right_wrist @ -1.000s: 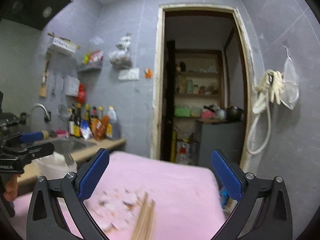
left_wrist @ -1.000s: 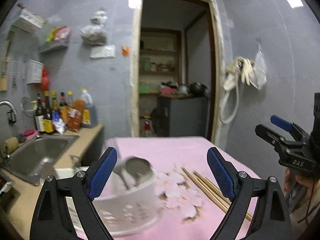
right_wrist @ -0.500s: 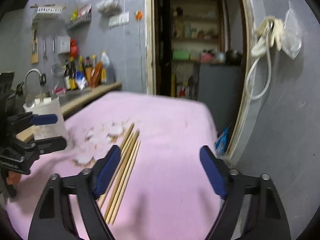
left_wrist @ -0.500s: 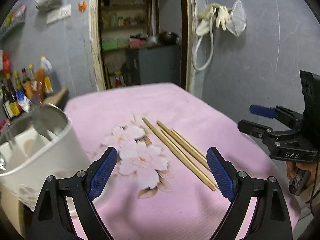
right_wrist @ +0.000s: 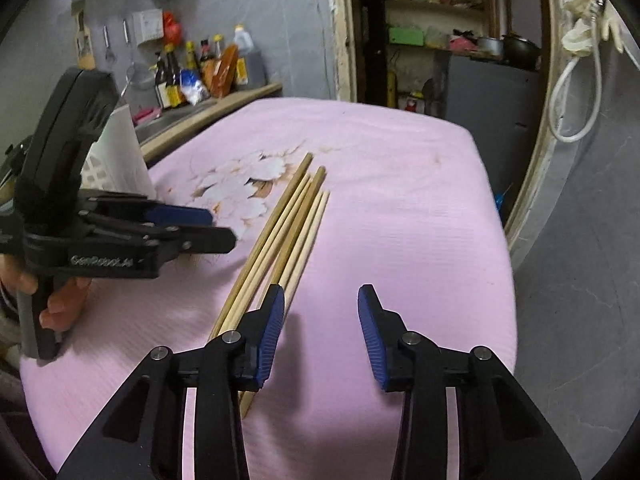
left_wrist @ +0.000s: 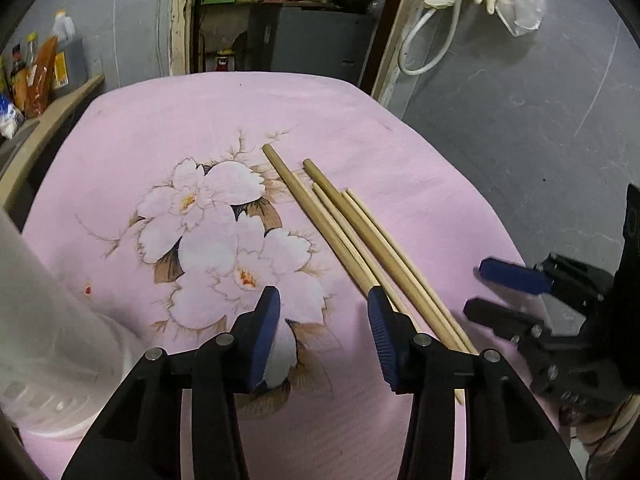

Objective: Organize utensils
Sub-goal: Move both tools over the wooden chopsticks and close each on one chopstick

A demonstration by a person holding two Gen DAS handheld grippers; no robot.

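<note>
Both cams now look down at the desk [left_wrist: 400,152], w/ its pink flowered cloth, whereas a sec ago they faced the grey wall and doorway. Both have tipped down and dropped closer.

Chopsticks [left_wrist: 352,232]: a loose bundle of wooden sticks lying flat on the cloth, just right of the flower print [left_wrist: 224,232], roughly parallel. They were blurred and partly cut off before; now sharp and nearly full length in both views.

Left tool [left_wrist: 323,334]: jaws closing, much narrower than a sec ago, nothing between them, only cloth and print. Its right finger sits over the near part of the bundle; contact can't be told. White utensil basket [left_wrist: 52,344], earlier centred w/ a metal ladle showing, is now at the far left edge, blurred.

Right tool [right_wrist: 321,330]: jaws also closing, nothing between the pads, bare cloth. Its left finger overlaps the near ends of the sticks; bundle lies just outside the gap.

Each tool shows in the other's view, on opposite sides of the bundle.
</note>
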